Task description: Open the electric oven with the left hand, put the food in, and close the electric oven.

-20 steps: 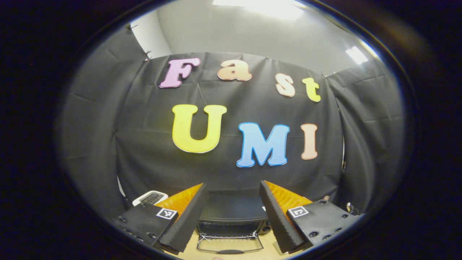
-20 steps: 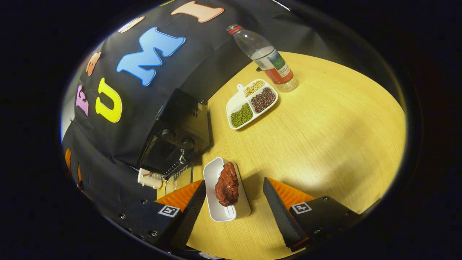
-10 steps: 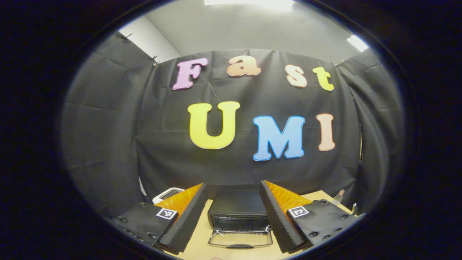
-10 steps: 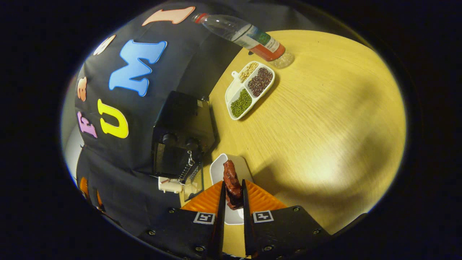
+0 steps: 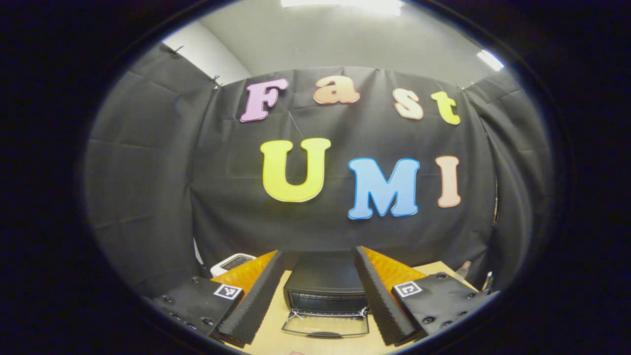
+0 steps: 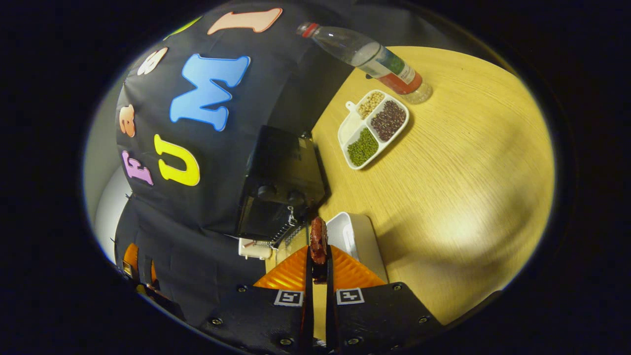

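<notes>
Meat (image 6: pixel 318 240) now lifted off white tray (image 6: pixel 358 240), right gripper (image 6: pixel 318 276) jaws clenched on it. Oven (image 5: pixel 326 291) door already open. Left gripper (image 5: pixel 320 296) jaws wide apart, empty. Left: put meat in, close door.

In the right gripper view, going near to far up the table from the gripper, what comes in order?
Right gripper shut on the meat piece → white dish → black electric oven → divided tray of beans → plastic bottle.
</notes>
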Tool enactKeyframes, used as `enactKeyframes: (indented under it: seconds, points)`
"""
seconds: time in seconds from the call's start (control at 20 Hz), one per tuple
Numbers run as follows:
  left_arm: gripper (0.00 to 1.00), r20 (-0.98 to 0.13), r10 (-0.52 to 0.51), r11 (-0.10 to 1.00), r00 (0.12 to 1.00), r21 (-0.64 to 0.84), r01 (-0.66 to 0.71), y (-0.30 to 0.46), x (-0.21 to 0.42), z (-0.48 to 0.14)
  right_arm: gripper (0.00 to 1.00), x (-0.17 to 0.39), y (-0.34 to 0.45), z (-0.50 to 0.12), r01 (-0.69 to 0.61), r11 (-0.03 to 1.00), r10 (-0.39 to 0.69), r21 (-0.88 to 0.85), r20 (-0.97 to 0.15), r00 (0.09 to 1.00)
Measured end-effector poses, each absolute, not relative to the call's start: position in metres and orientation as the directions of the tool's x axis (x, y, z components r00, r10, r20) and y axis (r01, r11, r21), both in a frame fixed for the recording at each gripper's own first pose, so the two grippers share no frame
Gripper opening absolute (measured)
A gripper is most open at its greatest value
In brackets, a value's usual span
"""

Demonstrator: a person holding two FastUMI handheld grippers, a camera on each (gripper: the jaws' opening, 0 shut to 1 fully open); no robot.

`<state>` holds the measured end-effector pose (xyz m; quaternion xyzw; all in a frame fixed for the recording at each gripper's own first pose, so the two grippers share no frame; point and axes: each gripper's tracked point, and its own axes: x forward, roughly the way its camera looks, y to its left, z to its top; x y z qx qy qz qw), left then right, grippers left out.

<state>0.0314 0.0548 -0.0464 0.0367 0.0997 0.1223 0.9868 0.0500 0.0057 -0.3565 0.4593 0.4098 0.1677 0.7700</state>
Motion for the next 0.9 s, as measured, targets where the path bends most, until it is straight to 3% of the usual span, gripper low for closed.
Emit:
enactKeyframes:
  seconds: [0.4,0.9]
  points:
    - [0.97,-0.193,0.17,0.984,0.966,0.076,-0.158,0.084,0.039,-0.047,0.1,0.062,0.057,-0.269,0.02,0.416,0.657,0.909,-0.315,0.685]
    - [0.95,-0.205,0.182,0.983,0.962,0.046,-0.176,0.156,0.028,-0.048,0.1,0.079,0.151,-0.253,-0.042,0.43,0.699,0.902,-0.303,0.648]
